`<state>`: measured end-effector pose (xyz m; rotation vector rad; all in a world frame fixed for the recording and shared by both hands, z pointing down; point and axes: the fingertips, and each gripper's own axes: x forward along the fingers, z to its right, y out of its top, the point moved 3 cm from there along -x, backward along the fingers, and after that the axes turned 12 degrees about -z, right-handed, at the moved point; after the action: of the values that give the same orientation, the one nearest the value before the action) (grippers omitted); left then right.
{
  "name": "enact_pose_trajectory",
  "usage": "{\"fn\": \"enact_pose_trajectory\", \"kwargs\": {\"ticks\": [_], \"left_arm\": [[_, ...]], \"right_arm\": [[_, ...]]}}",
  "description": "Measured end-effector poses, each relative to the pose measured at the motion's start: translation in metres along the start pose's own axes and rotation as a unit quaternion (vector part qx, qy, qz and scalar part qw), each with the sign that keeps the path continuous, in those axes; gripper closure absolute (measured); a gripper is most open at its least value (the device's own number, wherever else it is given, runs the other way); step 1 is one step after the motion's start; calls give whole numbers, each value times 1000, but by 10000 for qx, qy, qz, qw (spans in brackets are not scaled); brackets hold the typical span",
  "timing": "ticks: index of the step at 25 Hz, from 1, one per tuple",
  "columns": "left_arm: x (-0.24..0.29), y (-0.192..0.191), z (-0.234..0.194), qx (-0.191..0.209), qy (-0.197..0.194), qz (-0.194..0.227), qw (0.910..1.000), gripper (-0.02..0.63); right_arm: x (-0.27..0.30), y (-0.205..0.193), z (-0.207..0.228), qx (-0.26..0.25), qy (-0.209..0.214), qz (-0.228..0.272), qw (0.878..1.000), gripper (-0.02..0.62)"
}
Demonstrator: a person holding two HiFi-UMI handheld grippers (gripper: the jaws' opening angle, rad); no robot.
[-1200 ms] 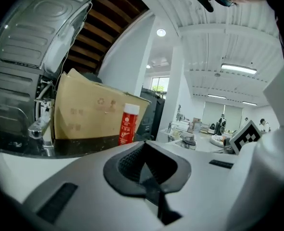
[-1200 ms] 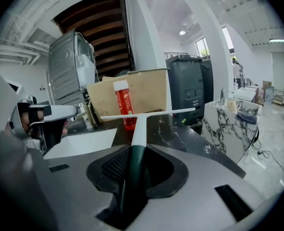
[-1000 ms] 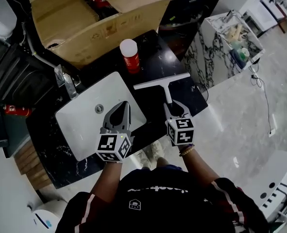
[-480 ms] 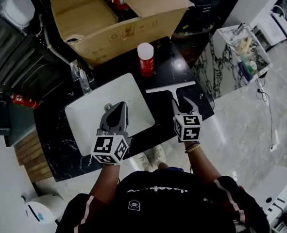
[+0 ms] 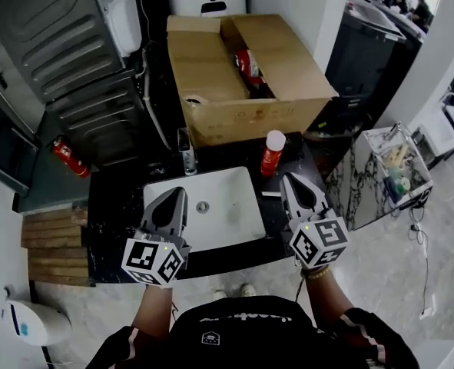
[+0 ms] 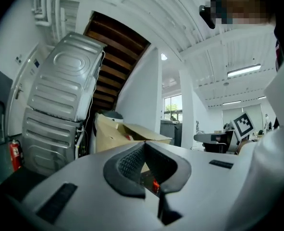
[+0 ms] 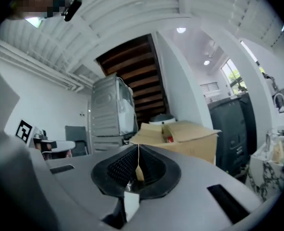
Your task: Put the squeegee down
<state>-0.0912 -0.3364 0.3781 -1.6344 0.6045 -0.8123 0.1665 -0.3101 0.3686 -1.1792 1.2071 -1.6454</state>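
Right claw (image 5: 289, 178) is shut with nothing in it, and same deal for the left claw (image 5: 178, 192): tips pressed together, empty. Both hang over the black desk (image 5: 115, 206). Squeegee (image 5: 270, 194) is lying on the desk just right of the white sink (image 5: 230, 202), mostly hidden behind the right claw. Red can (image 5: 272, 152) stands behind it, with the cardboard box (image 5: 211, 75) further back.

A black marbled counter (image 5: 115, 206) with an inset white sink (image 5: 230, 217) stands on a pale marble floor (image 5: 396, 275). Behind it are a grey ribbed metal unit (image 5: 65, 44) and an open cardboard box (image 5: 211, 75). Overhead, strip lights (image 6: 243, 70) hang under a white ceiling beside dark wooden slats (image 6: 114, 57), with a bright window (image 6: 171, 107) beyond.
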Motion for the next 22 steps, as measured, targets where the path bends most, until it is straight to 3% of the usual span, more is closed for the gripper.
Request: {"fn": "enact_pose_trajectory", "kwargs": {"ticks": [4,8,22], "left_arm": [[-41,35,-23,103,371,427,9983,594],[-65,44,-30,138,562,566,9967,594],[-94,54,-35,73,558,652,9963,594]], "right_arm": [[-6,48,-53,-218,628,443,9968,557],[-5,50,-88,-267,904,417,9947,557],[-9,41,-127,-495,775,291,9953,558]]}}
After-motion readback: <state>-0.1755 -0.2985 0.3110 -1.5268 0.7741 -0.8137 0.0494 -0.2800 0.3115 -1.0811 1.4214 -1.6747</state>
